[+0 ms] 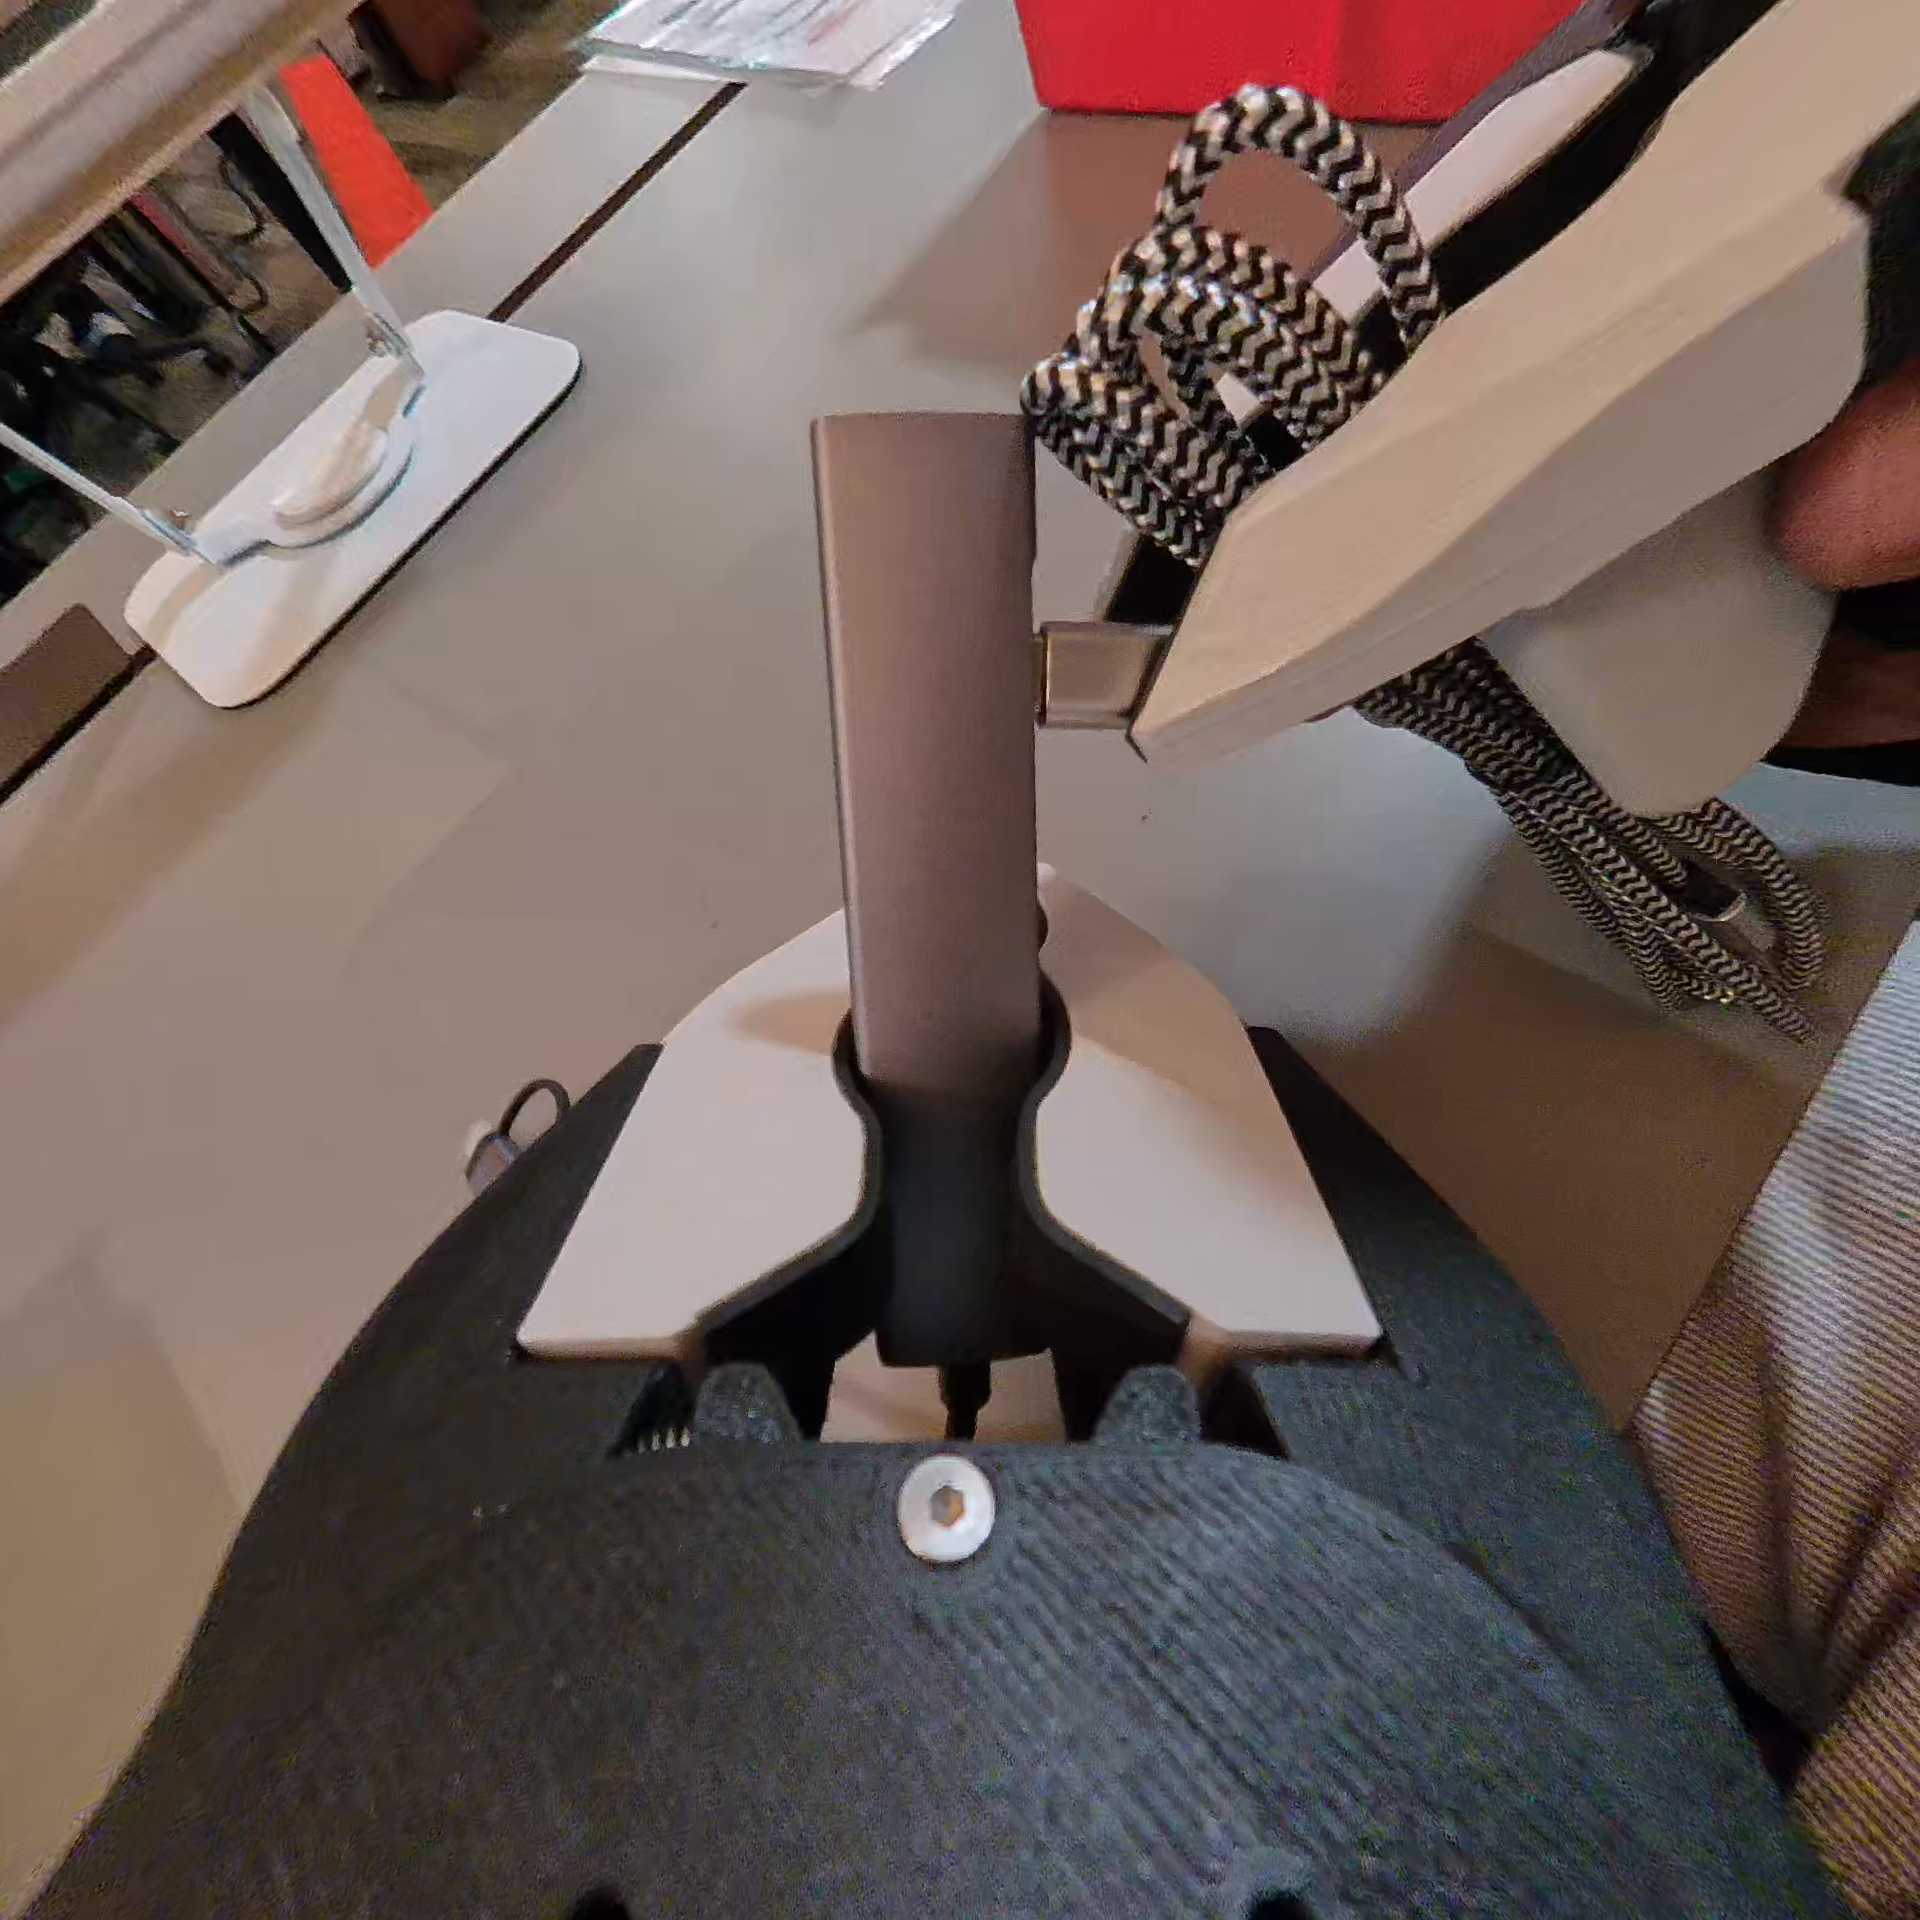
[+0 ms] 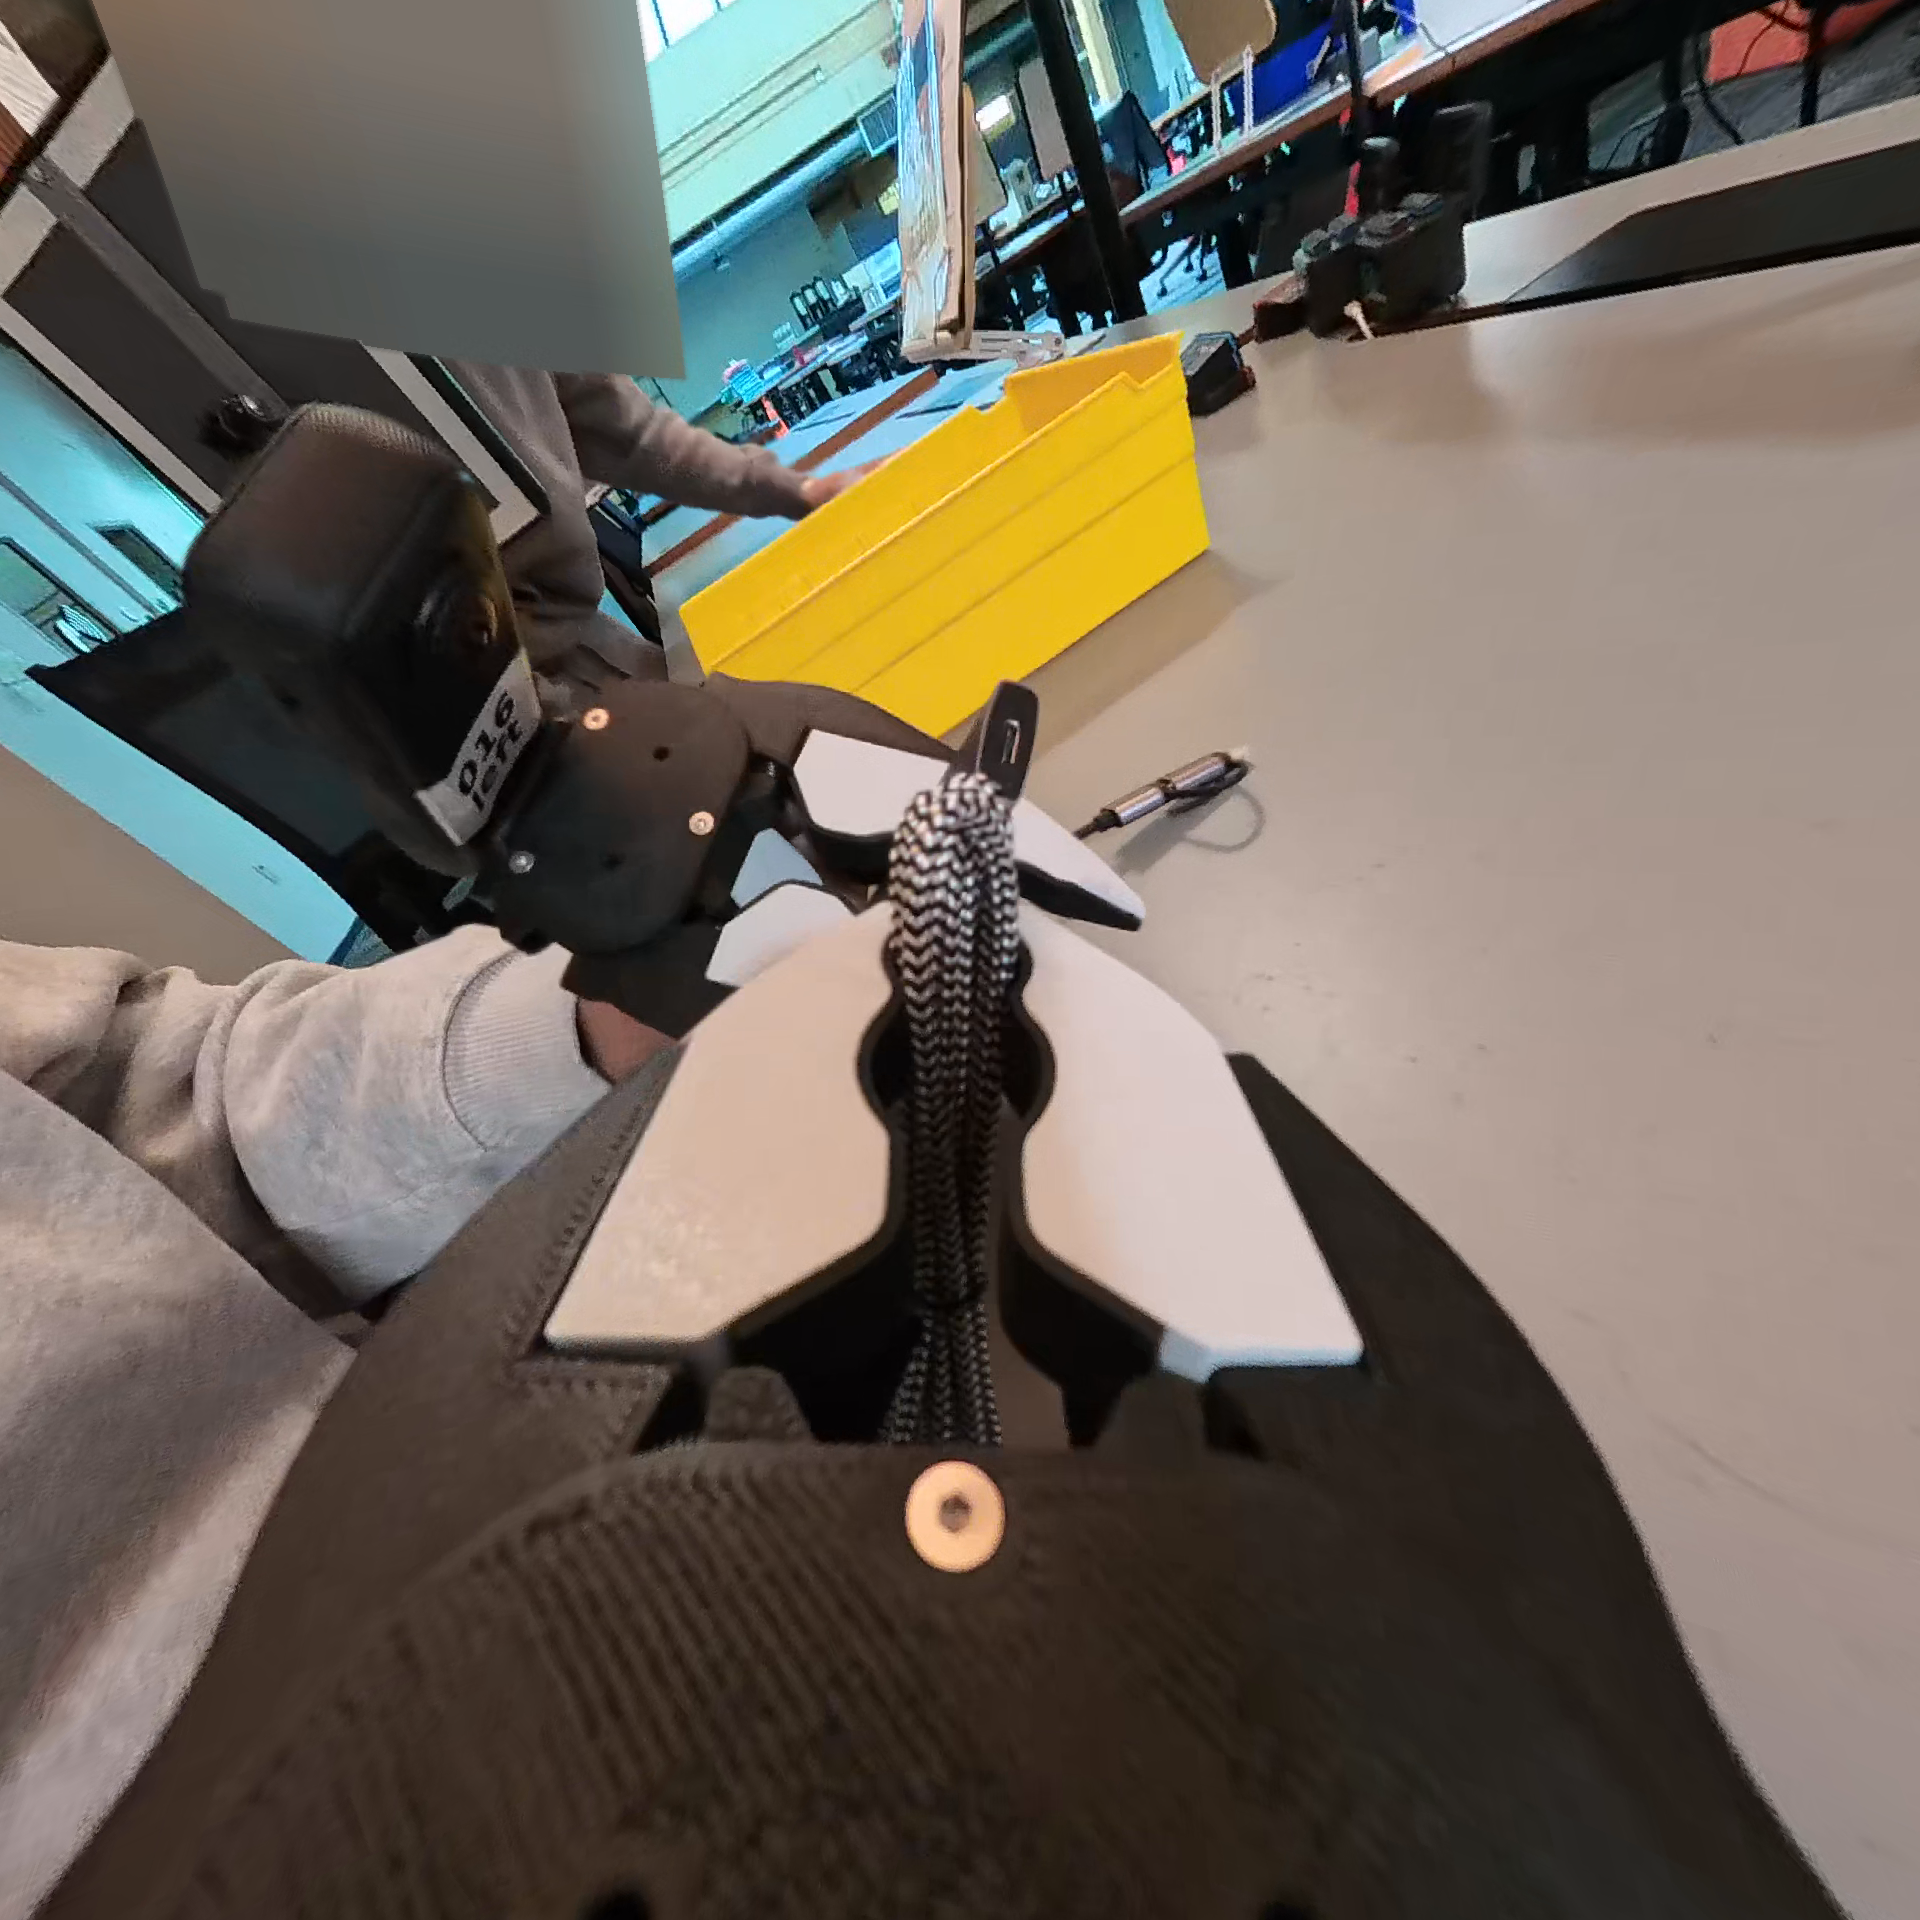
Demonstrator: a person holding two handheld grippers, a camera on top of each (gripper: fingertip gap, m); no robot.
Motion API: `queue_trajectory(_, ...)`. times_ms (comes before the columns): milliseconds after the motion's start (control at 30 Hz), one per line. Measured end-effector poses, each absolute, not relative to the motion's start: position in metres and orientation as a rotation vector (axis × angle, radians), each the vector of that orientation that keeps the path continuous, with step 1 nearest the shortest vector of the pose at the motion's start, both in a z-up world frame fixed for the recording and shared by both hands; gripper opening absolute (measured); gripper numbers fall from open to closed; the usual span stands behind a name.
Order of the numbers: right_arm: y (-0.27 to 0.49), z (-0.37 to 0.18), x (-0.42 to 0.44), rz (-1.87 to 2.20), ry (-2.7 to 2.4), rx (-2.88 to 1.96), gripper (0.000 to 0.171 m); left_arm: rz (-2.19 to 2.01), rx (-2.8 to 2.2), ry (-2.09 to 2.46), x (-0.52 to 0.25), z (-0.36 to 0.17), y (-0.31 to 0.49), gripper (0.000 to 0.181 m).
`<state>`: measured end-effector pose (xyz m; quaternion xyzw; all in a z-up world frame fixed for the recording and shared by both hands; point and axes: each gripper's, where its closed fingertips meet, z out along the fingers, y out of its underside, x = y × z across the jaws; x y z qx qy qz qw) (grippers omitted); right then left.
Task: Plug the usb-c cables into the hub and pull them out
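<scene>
Left claw, seen along its own fingers: pinched around the near end of a long grey hub, which stands out forward above the pale tabletop, a thin dark lead trailing from its rear end back between the fingers. At the hub's right edge, a metal usb-c plug — its tip touching that edge or just entering it, the exact seating hard to judge from this angle. Plug gripped by the right claw, whose white fingers come in from the upper right, pressed together on the connector. Behind them, loops of black-and-white braided cable bunched between the fingers and above them, with more of the same braid hanging below toward the tabletop. Right wrist view: right claw closed on the braided cable, which runs down the gap between its fingers; just beyond, the left claw with the end of the hub showing above the braid. Beside it on the tabletop, a small grey adapter with a short lead, lying apart from both claws. Farther back, a yellow bin on the tabletop; in the left wrist view, a white stand base at left and a red box at the far edge. Grey sleeve at lower left.
</scene>
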<state>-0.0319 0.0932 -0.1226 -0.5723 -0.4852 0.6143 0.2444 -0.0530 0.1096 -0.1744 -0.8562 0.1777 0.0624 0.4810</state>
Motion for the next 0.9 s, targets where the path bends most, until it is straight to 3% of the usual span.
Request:
queue_trajectory(200,0.090,-0.122,-0.029,1.609,-1.373,-1.563,0.007,0.099,-2.036,0.418,-0.047,-0.170,0.110,0.020)
queue_trajectory(267,0.089,-0.126,-0.029,1.582,-1.395,-1.579,0.008,0.069,-2.024,0.391,-0.045,-0.165,0.111,0.031)
queue_trajectory(900,0.111,-0.131,-0.023,1.316,-1.398,-1.616,0.007,-0.230,-2.127,0.237,-0.035,-0.180,0.137,0.028)
